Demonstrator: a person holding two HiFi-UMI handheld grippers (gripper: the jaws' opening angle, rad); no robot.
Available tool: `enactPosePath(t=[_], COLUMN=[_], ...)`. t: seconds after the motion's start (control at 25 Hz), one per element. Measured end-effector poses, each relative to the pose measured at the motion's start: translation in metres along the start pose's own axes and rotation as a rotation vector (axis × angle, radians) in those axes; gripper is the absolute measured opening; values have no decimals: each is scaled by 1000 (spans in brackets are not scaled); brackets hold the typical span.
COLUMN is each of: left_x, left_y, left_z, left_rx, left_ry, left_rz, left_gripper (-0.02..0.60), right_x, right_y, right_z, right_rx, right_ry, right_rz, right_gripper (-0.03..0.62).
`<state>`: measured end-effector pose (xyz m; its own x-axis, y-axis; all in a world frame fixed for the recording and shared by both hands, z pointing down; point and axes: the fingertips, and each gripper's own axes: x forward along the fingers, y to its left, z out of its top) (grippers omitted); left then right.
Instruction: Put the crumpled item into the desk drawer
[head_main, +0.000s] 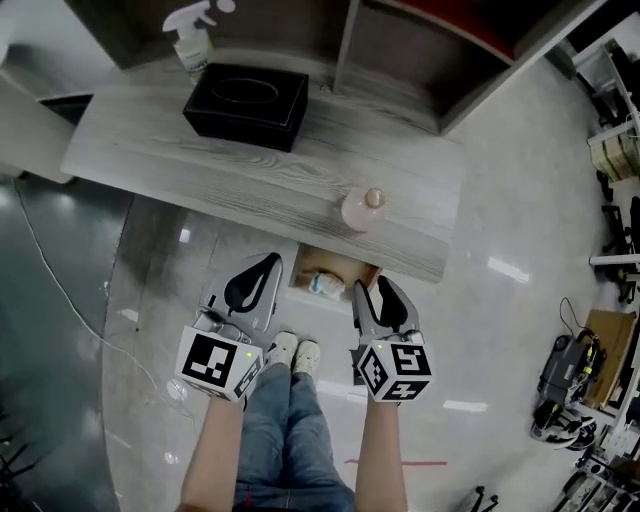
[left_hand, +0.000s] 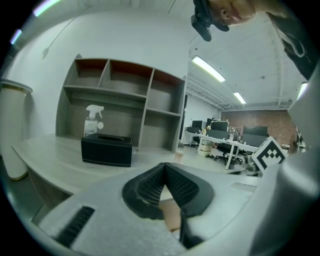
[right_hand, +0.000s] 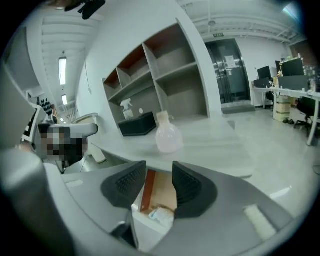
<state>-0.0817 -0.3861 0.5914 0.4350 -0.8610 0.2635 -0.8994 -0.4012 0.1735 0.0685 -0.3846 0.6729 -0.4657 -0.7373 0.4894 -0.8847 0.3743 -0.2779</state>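
Note:
The desk drawer (head_main: 343, 266) stands pulled out under the front edge of the grey desk (head_main: 180, 160). A white crumpled item (head_main: 325, 285) lies inside it, loose on the wooden bottom. My right gripper (head_main: 372, 292) hovers just right of and above the drawer, open, with nothing between its pads. In the right gripper view the crumpled item (right_hand: 161, 215) shows below the gap of the right gripper (right_hand: 159, 165), in the drawer (right_hand: 145, 192). My left gripper (head_main: 258, 278) hangs left of the drawer, shut and empty; its tips meet in the left gripper view (left_hand: 164, 167).
On the desk stand a black tissue box (head_main: 247, 103), a spray bottle (head_main: 192, 45) and a pink bottle (head_main: 362, 210) near the front edge above the drawer. Shelves rise behind the desk. The person's feet (head_main: 293, 352) are on the shiny floor below.

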Motion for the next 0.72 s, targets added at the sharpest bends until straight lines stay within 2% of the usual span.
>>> enactPosePath(t=[0.12, 0.28, 0.4, 0.56, 0.72], left_x=[-1, -8, -12, -24, -32], left_y=[-11, -30, -41, -58, -71], left_z=[61, 136, 189, 243, 285], left_rx=[21, 93, 128, 167, 205], left_ry=[-76, -141, -207, -280, -344], left_rz=[-8, -38, -64, -100, -126], left_gripper=[5, 5, 5, 5, 5], right_x=[-36, -91, -128, -174, -211], right_y=[-3, -7, -7, 2, 12], right_z=[65, 158, 219, 270, 304], right_rx=[-19, -60, -86, -123, -147], right_ry=[-119, -295, -419, -541, -650], right_rz=[-29, -82, -115, -155, -185], right_gripper=[133, 69, 41, 13, 12])
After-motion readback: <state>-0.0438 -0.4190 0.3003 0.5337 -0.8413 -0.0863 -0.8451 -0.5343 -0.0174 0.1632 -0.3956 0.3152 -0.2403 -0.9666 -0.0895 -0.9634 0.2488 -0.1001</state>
